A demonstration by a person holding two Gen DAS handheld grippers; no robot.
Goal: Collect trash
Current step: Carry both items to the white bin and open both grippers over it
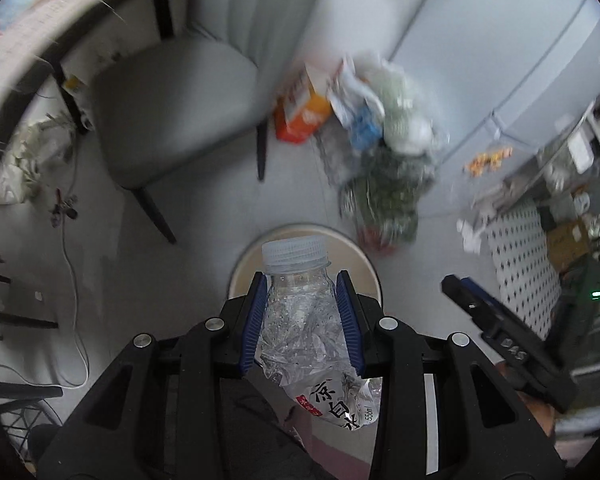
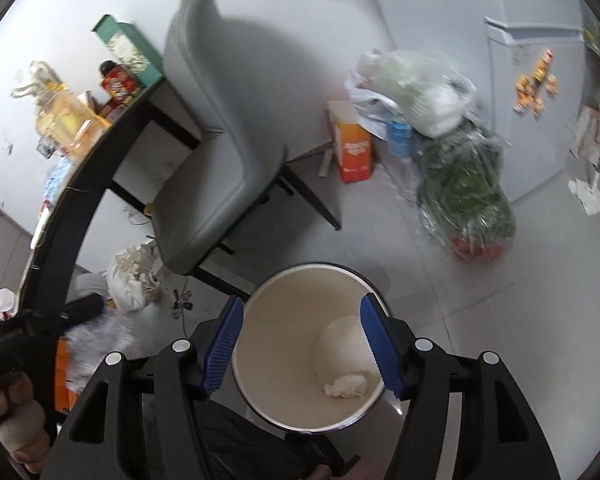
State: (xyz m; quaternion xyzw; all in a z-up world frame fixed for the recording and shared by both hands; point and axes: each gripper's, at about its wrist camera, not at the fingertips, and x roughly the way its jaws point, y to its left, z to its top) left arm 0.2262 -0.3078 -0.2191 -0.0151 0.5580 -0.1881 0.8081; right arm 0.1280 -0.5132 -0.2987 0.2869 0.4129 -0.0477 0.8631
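My left gripper (image 1: 301,280) is shut on a crushed clear plastic bottle (image 1: 304,320) with a white cap, gripped just below the neck. Its label end hangs toward the camera. It hovers over the near rim of a round cream trash bin (image 1: 364,256) on the floor. My right gripper (image 2: 302,300) stands open right above the same bin (image 2: 260,360), nothing between its blue pads (image 2: 220,344). A crumpled white tissue (image 2: 346,386) lies at the bin's bottom. A person's hand (image 2: 16,420) holds the left gripper at the lower left of the right wrist view.
A grey chair (image 2: 220,140) stands just behind the bin, at a black-edged table (image 2: 72,208) loaded with items. Plastic bags of greens (image 2: 464,192) and an orange carton (image 2: 354,152) sit by a white fridge (image 2: 540,100). A white bag (image 2: 132,276) and a cable (image 1: 74,300) lie on the floor.
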